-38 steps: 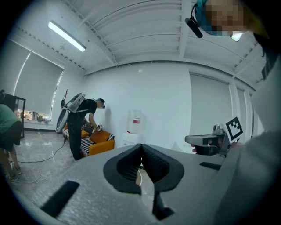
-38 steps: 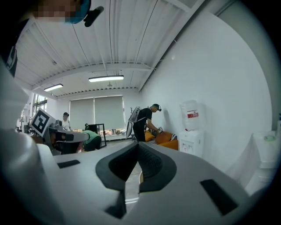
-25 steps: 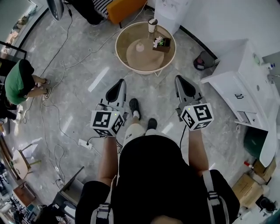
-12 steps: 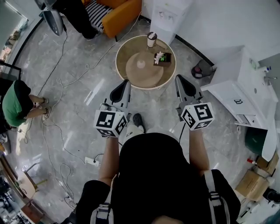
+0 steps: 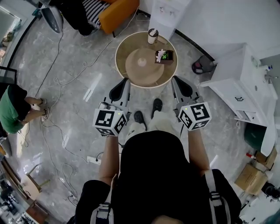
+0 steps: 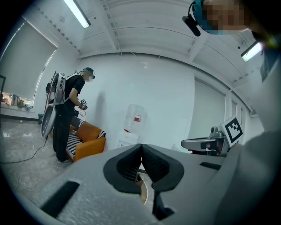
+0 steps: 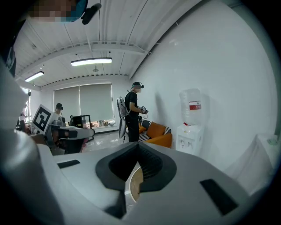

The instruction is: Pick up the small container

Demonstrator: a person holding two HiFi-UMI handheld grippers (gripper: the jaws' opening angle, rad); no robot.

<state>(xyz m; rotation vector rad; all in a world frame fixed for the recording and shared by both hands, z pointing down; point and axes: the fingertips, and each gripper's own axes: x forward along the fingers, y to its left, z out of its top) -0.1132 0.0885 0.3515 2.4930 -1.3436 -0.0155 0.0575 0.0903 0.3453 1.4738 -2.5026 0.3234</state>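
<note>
Bright, even indoor light. Long white ceiling tube lamps [image 7: 91,62] glow at eleven o'clock in both gripper views. The glossy grey marble floor [image 5: 94,83] shows white glare streaks. Fisheye bending, black corners.

- The round desk [image 5: 122,65] stands on the floor ahead of the person.
- The small container [image 5: 152,36] stands on the desk's far edge. A box [image 5: 164,56] lies on the desk's right part, and a small round object [image 5: 141,62] sits near its centre.
- The water dispenser [image 5: 170,11] stands behind the desk, by the wall, with the armchair [image 5: 117,9] to its left.
- The left gripper [image 5: 124,82] and right gripper [image 5: 176,79] lie side by side before the desk's near edge.
- The cabinet [image 5: 238,87] stands to the right of the desk.
- Cables [image 5: 57,83] lie on the floor to the left, and a second person [image 5: 13,109] is at the far left.
</note>
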